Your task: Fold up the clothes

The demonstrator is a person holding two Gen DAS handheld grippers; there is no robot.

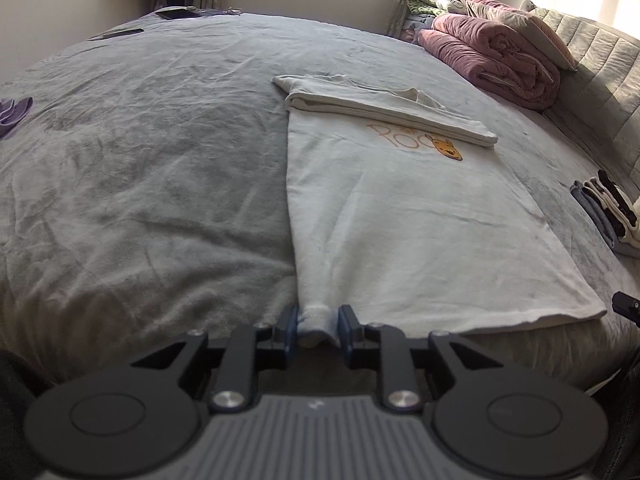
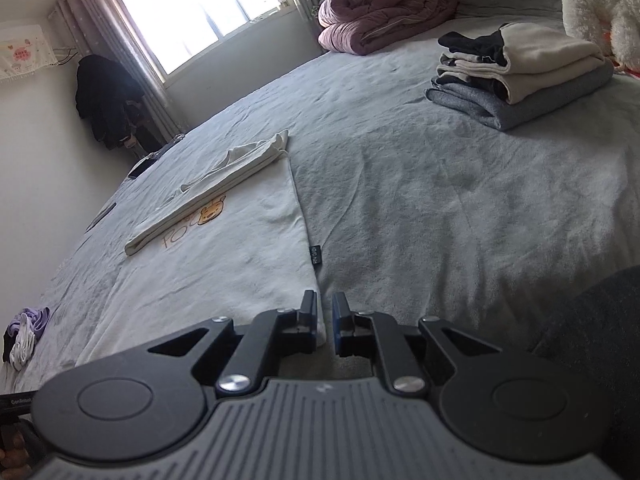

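- Nearest the left wrist camera, the left gripper [image 1: 318,326] is clamped on a bunched bit of hem at the near left corner of the white T-shirt [image 1: 400,216], right at the near edge of the bed [image 1: 140,152].
- Over on the shirt's other near corner, the right gripper [image 2: 325,320] sits with its fingers close together; hem cloth lies against the left finger [image 2: 308,316], but whether it is pinched between the two I cannot tell (a narrow gap shows).
- That shirt lies flat on the grey bedcover, near the middle of the bed, its sides already straight and its far end turned over into a narrow band [image 1: 384,108] lying across the cartoon-bear print [image 1: 446,148].
- A stack of folded clothes [image 2: 520,76] sits toward the head of the bed, close to the rolled pink quilt [image 2: 384,0]; small purple and white items [image 2: 26,332] lie at the opposite side.
- My reading: the step in hand is the lengthwise fold, with the hem corners being taken up.
- Next would call for both corners held firmly, lifted together at even height, carried toward the folded band and laid down square, so the soft knit does not sag or skew.
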